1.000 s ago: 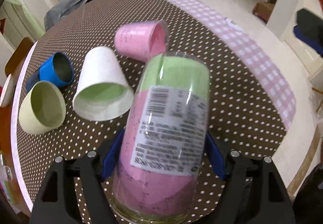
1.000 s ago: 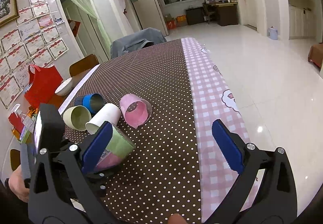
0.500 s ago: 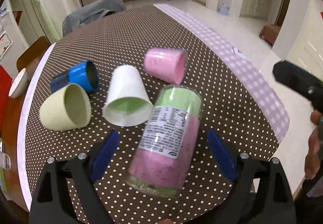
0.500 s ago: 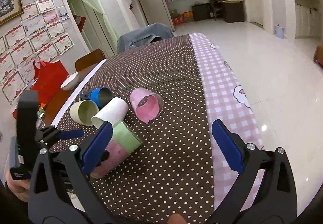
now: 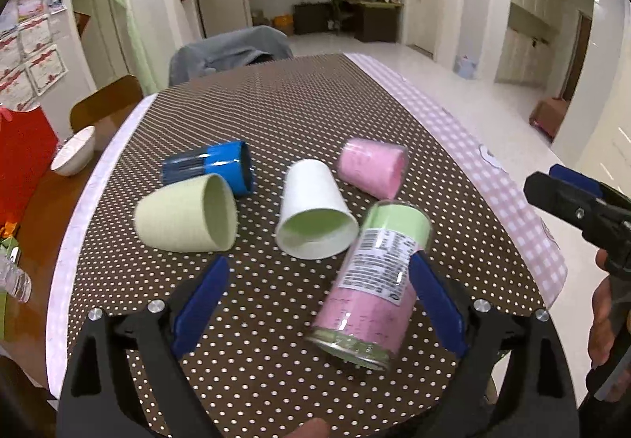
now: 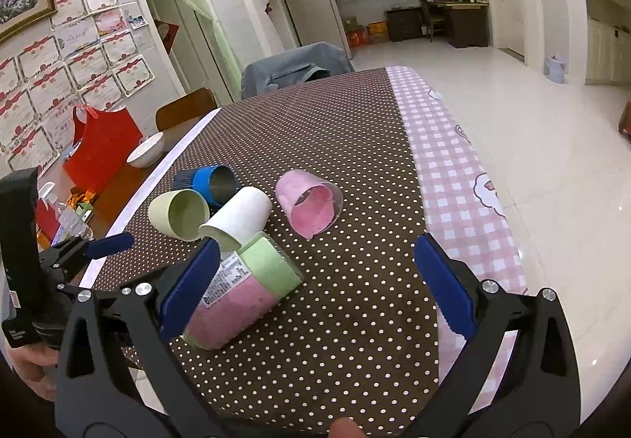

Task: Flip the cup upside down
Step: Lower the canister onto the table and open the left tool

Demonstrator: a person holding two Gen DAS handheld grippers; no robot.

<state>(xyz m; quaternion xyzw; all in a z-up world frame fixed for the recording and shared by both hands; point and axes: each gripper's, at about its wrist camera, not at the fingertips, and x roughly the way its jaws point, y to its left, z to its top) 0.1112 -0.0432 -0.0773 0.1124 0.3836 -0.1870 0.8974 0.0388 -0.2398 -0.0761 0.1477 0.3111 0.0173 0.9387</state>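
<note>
**A:** Working left to right across the polka-dot brown tablecloth (image 5: 315, 114), what lies where?

**B:** At the left, a pale green plastic cup (image 5: 185, 215) on its side with a blue cup (image 5: 215, 170) just behind it. Then a white paper cup (image 5: 313, 215), also tipped over, and a pink speckled cup (image 5: 372, 170) farther right. Nearest the cameras is the clear cylindrical tumbler with a pink-and-green liner and a barcode label (image 5: 374, 280).

**A:** Is that tumbler held?

**B:** No. It lies on its side. The left gripper (image 5: 315, 306) is spread wide; the tumbler sits in the right half of its gap, close by the right pad. Whether they touch, I cannot tell.

**A:** Its long axis?

**B:** Mouth toward the near edge, base pointing away and slightly right, almost along the fingers.

**A:** And the right gripper (image 6: 315, 288)?

**B:** Spread too, holding nothing; the tumbler lies at its left finger. I judge the left one nearer.
</note>
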